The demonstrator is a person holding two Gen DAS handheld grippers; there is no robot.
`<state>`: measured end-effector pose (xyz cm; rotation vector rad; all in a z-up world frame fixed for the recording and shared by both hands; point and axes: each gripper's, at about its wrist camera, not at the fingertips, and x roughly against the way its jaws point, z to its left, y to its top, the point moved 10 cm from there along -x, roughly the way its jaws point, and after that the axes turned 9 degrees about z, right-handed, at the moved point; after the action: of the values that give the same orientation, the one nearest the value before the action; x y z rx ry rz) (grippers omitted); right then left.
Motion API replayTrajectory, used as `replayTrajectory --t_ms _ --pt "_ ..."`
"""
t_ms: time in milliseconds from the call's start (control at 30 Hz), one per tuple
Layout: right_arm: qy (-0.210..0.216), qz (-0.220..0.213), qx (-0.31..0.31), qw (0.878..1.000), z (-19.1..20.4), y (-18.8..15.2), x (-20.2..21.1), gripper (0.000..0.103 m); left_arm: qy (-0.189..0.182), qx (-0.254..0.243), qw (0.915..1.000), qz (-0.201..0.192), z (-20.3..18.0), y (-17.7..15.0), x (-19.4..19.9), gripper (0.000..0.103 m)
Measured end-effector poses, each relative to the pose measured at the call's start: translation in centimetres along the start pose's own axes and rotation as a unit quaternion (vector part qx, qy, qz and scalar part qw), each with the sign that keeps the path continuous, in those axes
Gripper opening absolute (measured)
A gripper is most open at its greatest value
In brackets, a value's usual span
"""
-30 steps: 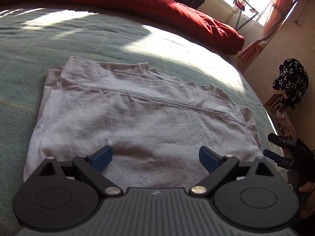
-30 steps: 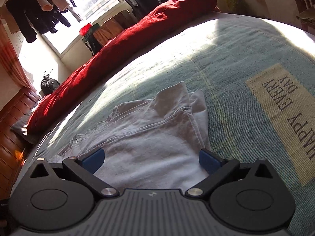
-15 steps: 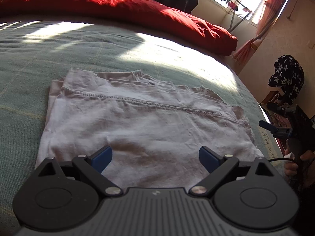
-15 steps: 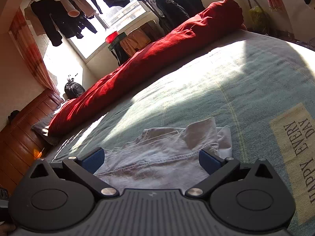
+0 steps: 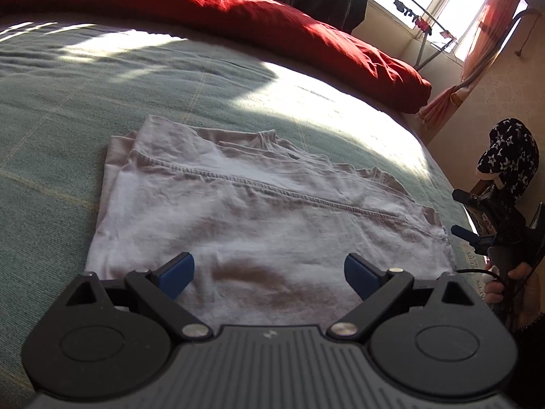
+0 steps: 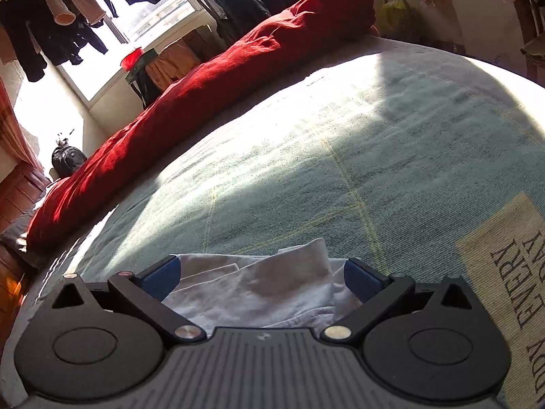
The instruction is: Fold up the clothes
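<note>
A: Where is the garment?

B: A pale folded shirt (image 5: 259,218) lies flat on a green bedspread (image 5: 68,109), with a stitched hem running across its upper layer. Its far edge shows several stacked layers and part of a neckline.

A: How are the hands and tools posed?

B: The left gripper (image 5: 269,272) hovers low over the shirt's near edge, pointing across the bed toward a long red duvet (image 5: 238,20). At the right edge of the left wrist view, a hand (image 5: 511,283) holds the right gripper (image 5: 460,214) just beyond the shirt's right side. In its own view, the right gripper (image 6: 262,277) points across the bed, with only a bunched corner of the shirt (image 6: 272,289) showing between its 2 blue fingers (image 6: 160,277).

A: What is hard to make out?

B: Most of the shirt is hidden behind the right gripper's body in that view. A tan patch with printed words (image 6: 504,306) is cut off at the frame edge. I cannot tell whether either tool touches the cloth.

A: And the claws?

B: Both stand spread wide, gripping nothing.
</note>
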<state>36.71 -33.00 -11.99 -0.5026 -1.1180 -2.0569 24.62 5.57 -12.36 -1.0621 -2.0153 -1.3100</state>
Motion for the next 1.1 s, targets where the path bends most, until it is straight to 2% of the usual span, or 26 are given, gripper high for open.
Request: replayTrajectory --t_ms 67,167,267,333,400,500,633,667,767,867,967,1100 --pt "0.038 0.002 -0.003 0.999 1.1 -0.6 1.5 0.103 -0.003 0.003 0.9999 -0.014 0.2 0.8 0.1 0.095" --pt "0.031 0.004 0.007 0.999 2.0 -1.9 2.9 0.103 0.005 0.02 0.9997 -0.016 1.6 1.4 -0.4 0.095" --pt "0.03 0.01 0.005 0.999 2.8 -3.9 3.8 0.103 0.032 0.045 0.9984 -0.012 4.1 1.0 -0.5 0.095" --pt "0.045 0.018 -0.004 0.999 3.2 -5.2 4.2 0.103 0.03 0.077 0.9962 -0.028 5.9 0.9 0.4 0.094" --pt "0.061 0.034 -0.014 0.997 3.7 -6.4 4.4 0.103 0.013 0.107 0.9934 -0.04 6.8 1.0 1.5 0.094" --pt "0.081 0.067 -0.005 0.994 5.1 -8.4 4.5 0.103 -0.002 0.11 0.9928 -0.047 6.1 1.1 2.8 0.095" --pt "0.104 0.094 0.009 0.99 7.5 -10.3 4.5 0.103 -0.062 0.081 0.9947 -0.015 2.9 -0.2 2.4 0.095" --pt "0.114 0.102 0.008 0.988 8.2 -10.9 4.4 0.103 -0.068 0.073 0.995 -0.005 2.3 -0.7 2.1 0.095" --pt "0.139 0.132 0.009 0.981 10.1 -12.8 4.0 0.103 -0.034 0.071 0.9967 0.02 2.6 -2.2 1.2 0.095" --pt "0.13 0.158 0.032 0.978 11.6 -14.8 3.7 0.103 -0.02 0.077 0.9963 0.03 3.7 -3.0 1.5 0.095" --pt "0.097 0.179 0.053 0.978 11.6 -16.7 3.2 0.103 -0.022 0.075 0.9967 0.023 3.9 -2.5 2.7 0.095" --pt "0.091 0.189 0.049 0.977 11.5 -17.7 2.6 0.103 -0.026 0.071 0.997 0.013 4.1 -1.7 4.1 0.095"
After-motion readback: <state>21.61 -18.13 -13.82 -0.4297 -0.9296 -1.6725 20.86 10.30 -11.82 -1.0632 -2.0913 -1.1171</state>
